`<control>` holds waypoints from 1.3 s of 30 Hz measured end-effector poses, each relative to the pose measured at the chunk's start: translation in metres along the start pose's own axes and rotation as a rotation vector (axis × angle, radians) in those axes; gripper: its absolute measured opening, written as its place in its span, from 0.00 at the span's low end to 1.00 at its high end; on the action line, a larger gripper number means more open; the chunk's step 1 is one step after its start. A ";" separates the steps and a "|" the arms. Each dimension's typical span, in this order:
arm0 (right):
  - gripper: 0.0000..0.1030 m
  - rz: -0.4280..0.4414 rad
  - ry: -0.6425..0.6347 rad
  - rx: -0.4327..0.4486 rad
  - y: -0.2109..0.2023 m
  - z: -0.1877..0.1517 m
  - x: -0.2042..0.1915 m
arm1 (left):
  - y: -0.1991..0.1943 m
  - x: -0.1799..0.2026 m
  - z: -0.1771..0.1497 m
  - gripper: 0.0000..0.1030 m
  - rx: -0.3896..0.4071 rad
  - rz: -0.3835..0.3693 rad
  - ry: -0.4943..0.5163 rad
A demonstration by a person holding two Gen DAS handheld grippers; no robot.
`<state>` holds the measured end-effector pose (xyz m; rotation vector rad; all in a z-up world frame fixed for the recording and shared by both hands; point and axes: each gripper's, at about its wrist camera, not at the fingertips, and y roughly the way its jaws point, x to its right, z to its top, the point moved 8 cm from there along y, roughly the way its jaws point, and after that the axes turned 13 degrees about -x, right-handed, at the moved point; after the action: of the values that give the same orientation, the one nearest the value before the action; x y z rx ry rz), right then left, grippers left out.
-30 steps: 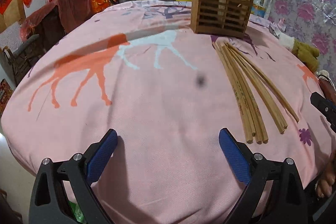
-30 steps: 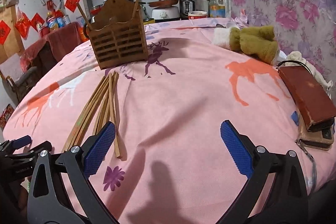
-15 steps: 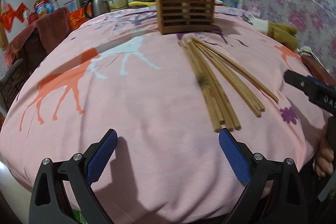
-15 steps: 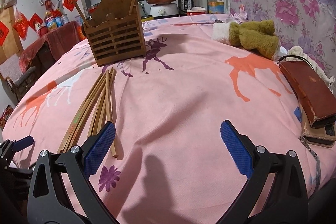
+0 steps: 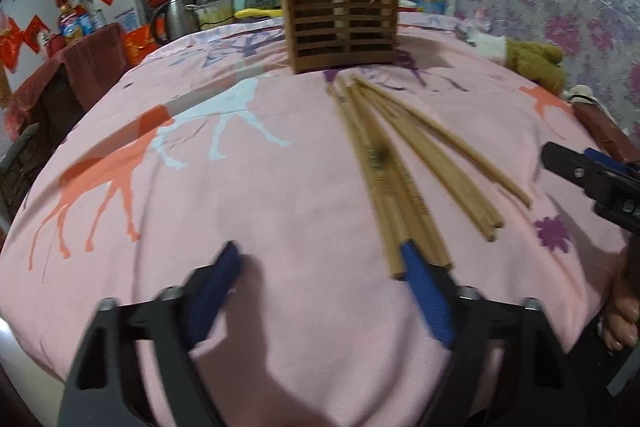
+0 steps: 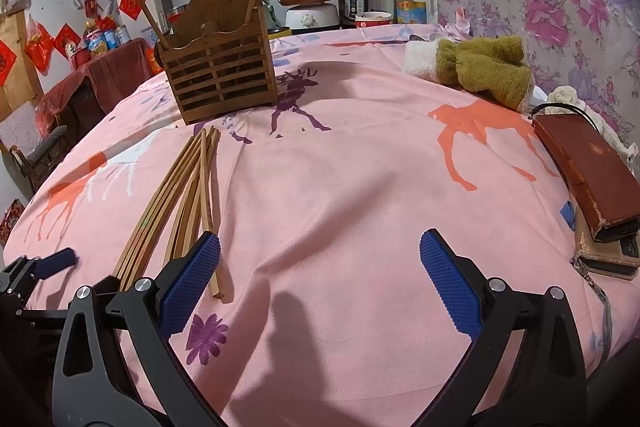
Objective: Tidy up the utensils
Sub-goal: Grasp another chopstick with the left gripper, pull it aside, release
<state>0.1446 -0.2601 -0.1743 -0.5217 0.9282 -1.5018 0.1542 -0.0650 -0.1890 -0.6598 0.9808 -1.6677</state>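
Observation:
Several wooden chopsticks (image 5: 384, 163) lie fanned on the pink tablecloth (image 5: 280, 195), pointing toward a brown slatted utensil holder (image 5: 344, 23) that has a few sticks standing in it. My left gripper (image 5: 320, 267) hovers low at their near ends, its jaws closing. The stick tips sit just inside its right finger (image 5: 420, 275), and no pad presses on them. In the right wrist view the chopsticks (image 6: 176, 195) lie left of my right gripper (image 6: 320, 267), which is open over bare cloth with nothing between its fingers. The holder (image 6: 224, 79) stands at the far left.
A brown wallet (image 6: 588, 175) on a phone (image 6: 612, 255) lies at the table's right edge. A green and white plush cloth (image 6: 480, 67) is at the far right. Pots, bottles and a cooker (image 6: 364, 3) stand behind. A person's hand (image 5: 624, 307) shows at the lower right.
My left gripper has swung right, bringing the chopstick ends up to its right finger, and its jaws have narrowed. The right gripper has stayed put and open.

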 end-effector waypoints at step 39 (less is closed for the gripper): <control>0.90 0.034 -0.124 0.054 -0.011 -0.006 -0.029 | 0.002 -0.031 -0.003 0.81 0.016 0.014 -0.102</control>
<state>0.1379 -0.2313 -0.1631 -0.5509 0.7939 -1.4435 0.1617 -0.0349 -0.1907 -0.7190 0.8969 -1.6124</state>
